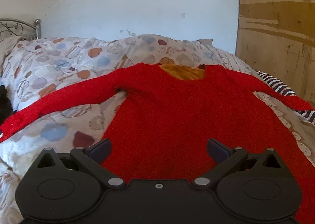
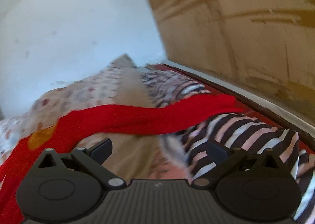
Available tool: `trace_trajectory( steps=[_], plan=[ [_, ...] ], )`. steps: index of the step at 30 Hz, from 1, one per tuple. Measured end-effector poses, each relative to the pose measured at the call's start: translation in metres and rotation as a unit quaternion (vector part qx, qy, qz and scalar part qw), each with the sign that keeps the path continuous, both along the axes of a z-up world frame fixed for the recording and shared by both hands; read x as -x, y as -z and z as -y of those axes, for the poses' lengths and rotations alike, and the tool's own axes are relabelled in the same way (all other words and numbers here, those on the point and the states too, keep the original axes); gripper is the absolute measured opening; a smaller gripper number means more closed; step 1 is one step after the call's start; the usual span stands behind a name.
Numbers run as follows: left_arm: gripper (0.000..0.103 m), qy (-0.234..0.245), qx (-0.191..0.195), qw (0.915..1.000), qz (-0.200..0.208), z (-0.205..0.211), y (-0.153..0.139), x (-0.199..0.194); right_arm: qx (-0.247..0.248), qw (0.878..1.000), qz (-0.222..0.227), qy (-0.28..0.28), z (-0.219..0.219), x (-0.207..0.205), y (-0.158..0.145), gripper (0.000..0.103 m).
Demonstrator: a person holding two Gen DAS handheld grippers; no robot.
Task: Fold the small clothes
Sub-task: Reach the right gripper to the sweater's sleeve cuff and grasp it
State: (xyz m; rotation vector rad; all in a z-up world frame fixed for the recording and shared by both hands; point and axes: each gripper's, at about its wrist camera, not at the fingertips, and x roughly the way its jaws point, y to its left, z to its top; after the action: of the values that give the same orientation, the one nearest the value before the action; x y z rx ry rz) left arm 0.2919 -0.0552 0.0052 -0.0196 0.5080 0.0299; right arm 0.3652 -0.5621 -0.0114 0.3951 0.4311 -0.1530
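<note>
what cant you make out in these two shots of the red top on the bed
- Hem of the red top: left wrist view, hidden behind the open left gripper.
- Left sleeve cuff: same view, cut off at the left edge.
- Striped cloth: right wrist view, motion blur; what garment it is cannot be told.
- Orange cloth in the neckline: mostly covered by the top.
- Right gripper: open, holding nothing; bedding below is blurred.

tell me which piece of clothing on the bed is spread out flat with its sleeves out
The red sweater. It lies open on the patterned duvet with both sleeves stretched sideways, while the striped garment is bunched beside the right sleeve.
</note>
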Motion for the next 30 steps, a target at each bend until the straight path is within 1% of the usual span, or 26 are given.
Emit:
trace_trajectory(
  steps=[4,6,9,10,11,12,13,15,16,17,19,20,21,23,24,27,30],
  plan=[
    [0.102,0.002,0.007,0.9999,-0.007,0.004,0.001,-0.014,-0.043,0.997,-0.017,0.058,0.042,-0.042,0.014,0.103],
    [0.102,0.004,0.008,0.9999,-0.009,0.006,0.002,-0.018,-0.051,0.993,-0.032,0.106,0.063,-0.059,0.021,0.103],
    [0.102,0.006,0.006,0.9998,-0.017,0.007,0.007,-0.023,-0.077,0.986,-0.033,0.147,0.084,-0.078,0.031,0.102],
    [0.102,0.007,0.004,0.9998,-0.02,0.008,0.009,-0.025,-0.091,0.983,-0.031,0.157,0.091,-0.082,0.035,0.099],
    [0.102,0.007,0.003,0.9997,-0.022,0.008,0.01,-0.026,-0.105,0.98,-0.032,0.167,0.096,-0.086,0.039,0.092],
    [0.102,0.008,0.001,0.9997,-0.025,0.008,0.012,-0.027,-0.118,0.977,-0.035,0.175,0.1,-0.091,0.043,0.087],
    [0.102,0.007,0.0,0.9996,-0.027,0.008,0.013,-0.028,-0.13,0.974,-0.037,0.182,0.105,-0.094,0.046,0.079],
    [0.102,0.008,0.0,0.9995,-0.031,0.008,0.015,-0.029,-0.147,0.969,-0.041,0.195,0.111,-0.101,0.053,0.073],
    [0.102,0.009,0.0,0.9994,-0.032,0.007,0.016,-0.029,-0.153,0.967,-0.038,0.202,0.112,-0.102,0.056,0.066],
    [0.102,0.009,0.0,0.9994,-0.033,0.007,0.016,-0.03,-0.156,0.965,-0.036,0.208,0.114,-0.103,0.057,0.055],
    [0.102,0.008,-0.001,0.9994,-0.032,0.006,0.016,-0.03,-0.166,0.962,-0.028,0.217,0.119,-0.105,0.061,0.046],
    [0.102,0.008,0.0,0.9995,-0.032,0.006,0.016,-0.03,-0.177,0.959,-0.018,0.218,0.121,-0.105,0.063,0.037],
    [0.102,0.007,0.0,0.9995,-0.032,0.005,0.016,-0.03,-0.188,0.958,-0.009,0.217,0.124,-0.105,0.064,0.031],
    [0.102,0.005,0.002,0.9996,-0.029,0.002,0.014,-0.029,-0.192,0.957,-0.001,0.217,0.125,-0.105,0.062,0.01],
    [0.102,0.003,0.003,0.9996,-0.029,0.001,0.014,-0.029,-0.178,0.96,0.002,0.215,0.123,-0.105,0.058,0.008],
    [0.102,-0.001,0.008,0.9997,-0.024,-0.003,0.011,-0.027,-0.122,0.973,0.024,0.195,0.108,-0.102,0.037,0.007],
    [0.102,-0.005,0.011,0.9997,-0.02,-0.007,0.007,-0.025,-0.081,0.982,0.052,0.165,0.086,-0.1,0.006,0.007]
  ],
)
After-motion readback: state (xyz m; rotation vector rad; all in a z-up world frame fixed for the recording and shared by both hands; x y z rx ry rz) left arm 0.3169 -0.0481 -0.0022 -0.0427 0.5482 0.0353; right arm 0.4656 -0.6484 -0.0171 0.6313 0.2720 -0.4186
